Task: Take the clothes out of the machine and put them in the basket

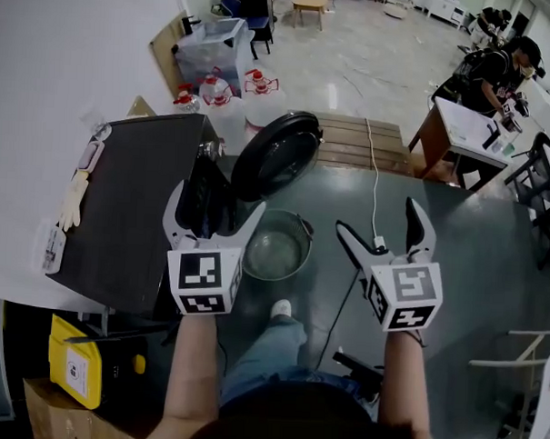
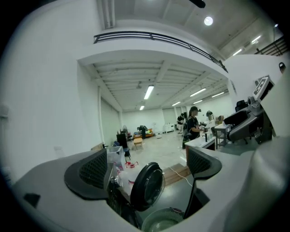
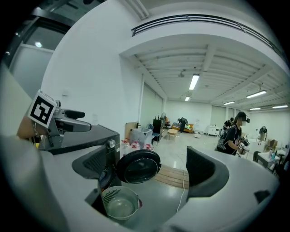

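Observation:
The dark washing machine [image 1: 139, 208] stands at the left with its round door [image 1: 276, 155] swung open. A pale round basket [image 1: 276, 246] sits on the floor just in front of the opening, and it looks empty. No clothes show in any view; the drum's inside is hidden. My left gripper [image 1: 215, 211] is open in front of the opening, above the basket's left rim. My right gripper [image 1: 377, 218] is open to the right of the basket. The door [image 2: 147, 186] and basket [image 2: 163, 222] lie between my left gripper [image 2: 146, 167] jaws. Door [image 3: 137, 166] and basket [image 3: 120, 202] lie ahead of my right gripper [image 3: 149, 170].
A white cable [image 1: 375, 187] runs across the dark floor to a wooden pallet [image 1: 360, 140]. Water bottles [image 1: 227, 98] and a clear bin [image 1: 210, 43] stand behind the machine. A person [image 1: 495, 74] works at a desk far right. A yellow device [image 1: 78, 365] lies lower left.

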{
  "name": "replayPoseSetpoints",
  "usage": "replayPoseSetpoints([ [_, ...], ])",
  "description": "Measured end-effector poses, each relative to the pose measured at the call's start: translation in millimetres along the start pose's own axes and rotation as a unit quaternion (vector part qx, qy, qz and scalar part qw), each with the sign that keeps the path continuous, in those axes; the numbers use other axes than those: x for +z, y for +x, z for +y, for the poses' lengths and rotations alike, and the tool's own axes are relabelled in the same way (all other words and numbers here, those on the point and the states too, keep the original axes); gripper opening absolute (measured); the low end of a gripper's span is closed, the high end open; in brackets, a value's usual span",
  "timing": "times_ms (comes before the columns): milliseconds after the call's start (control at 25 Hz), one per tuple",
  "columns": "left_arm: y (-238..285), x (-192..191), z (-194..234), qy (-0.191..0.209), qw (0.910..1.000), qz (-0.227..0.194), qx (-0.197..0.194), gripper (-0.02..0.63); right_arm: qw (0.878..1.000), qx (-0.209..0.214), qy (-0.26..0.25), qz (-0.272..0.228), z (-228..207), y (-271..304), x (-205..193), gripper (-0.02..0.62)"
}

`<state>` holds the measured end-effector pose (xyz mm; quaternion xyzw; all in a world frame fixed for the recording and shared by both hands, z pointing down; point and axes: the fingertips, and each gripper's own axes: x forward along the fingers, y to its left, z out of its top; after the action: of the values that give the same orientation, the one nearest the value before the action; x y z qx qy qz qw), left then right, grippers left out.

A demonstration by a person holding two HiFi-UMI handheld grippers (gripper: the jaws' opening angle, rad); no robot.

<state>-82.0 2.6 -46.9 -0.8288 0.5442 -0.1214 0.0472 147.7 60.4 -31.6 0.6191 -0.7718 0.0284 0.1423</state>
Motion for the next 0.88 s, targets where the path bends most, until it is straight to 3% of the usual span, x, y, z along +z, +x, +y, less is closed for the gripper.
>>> replayPoseSetpoints([
  [120, 31, -10, 22, -0.016, 0.9998, 0.009, 0.001, 0.558, 0.999, 0.003, -0.029, 0.017, 5, 36, 5, 0.540],
  [400, 96, -35, 53, -0.030, 0.9988, 0.036, 0.008, 0.558, 0.999, 0.010, -0.031, 0.044, -2, 99, -2, 0.540],
  [880, 155, -90, 46, -0.042, 0.9945, 0.095, -0.016, 0.558, 0.994, 0.038, -0.012, 0.099, 1, 158, -41, 0.540],
])
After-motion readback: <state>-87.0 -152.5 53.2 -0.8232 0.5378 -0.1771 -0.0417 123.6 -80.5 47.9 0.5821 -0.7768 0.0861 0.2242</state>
